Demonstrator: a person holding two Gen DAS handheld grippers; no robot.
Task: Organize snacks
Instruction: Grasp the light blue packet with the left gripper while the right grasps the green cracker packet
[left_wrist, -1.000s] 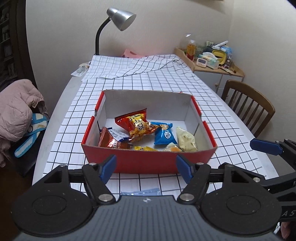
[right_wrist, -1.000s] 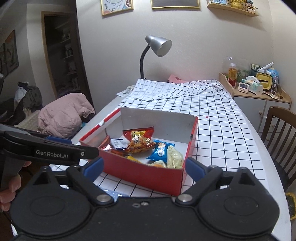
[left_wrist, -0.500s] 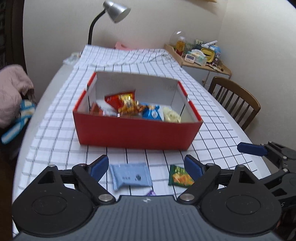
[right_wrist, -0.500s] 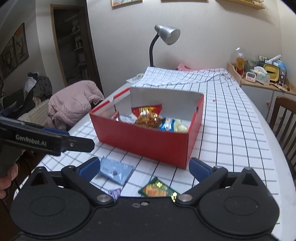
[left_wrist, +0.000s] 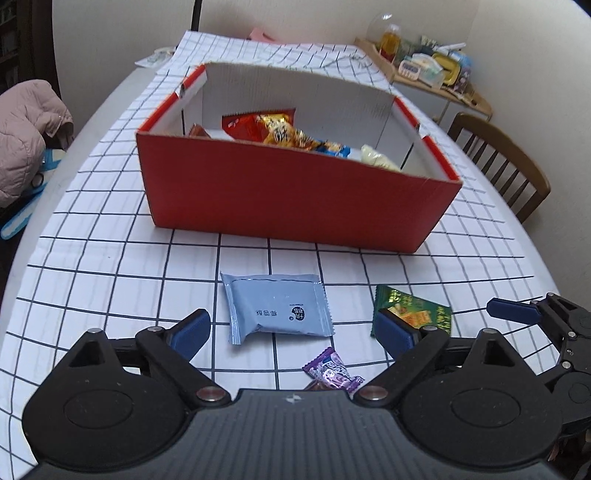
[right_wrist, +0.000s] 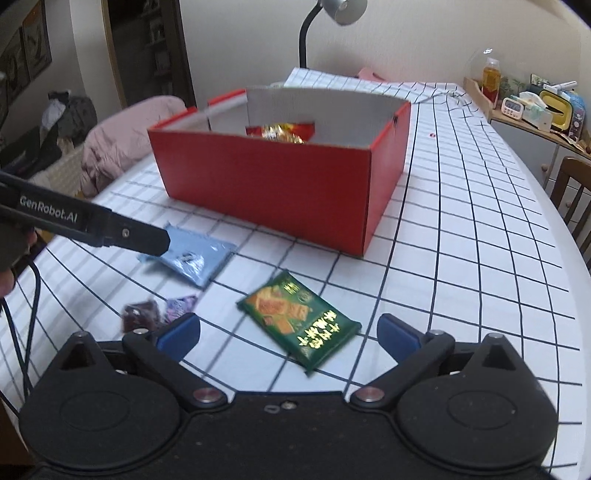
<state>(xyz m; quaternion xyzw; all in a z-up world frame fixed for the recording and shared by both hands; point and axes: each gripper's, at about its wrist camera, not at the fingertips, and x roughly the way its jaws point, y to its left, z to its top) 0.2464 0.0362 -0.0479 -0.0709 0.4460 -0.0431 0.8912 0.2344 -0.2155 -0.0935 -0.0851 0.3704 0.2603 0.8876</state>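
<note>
In right view only: dark maroon packet (right_wrist: 138, 315) beside purple candy (right_wrist: 180, 305).

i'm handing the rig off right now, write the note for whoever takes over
Left claw: open, empty, low over the table, the blue packet ahead between its fingers.
Right claw: open, empty, the green packet between its fingers.
Red box: mid-table, several snacks already inside.
Left to box: blue packet, green packet, purple candy and a dark candy beside it, all loose on the cloth in front of the box.
Nothing is gripped yet.
</note>
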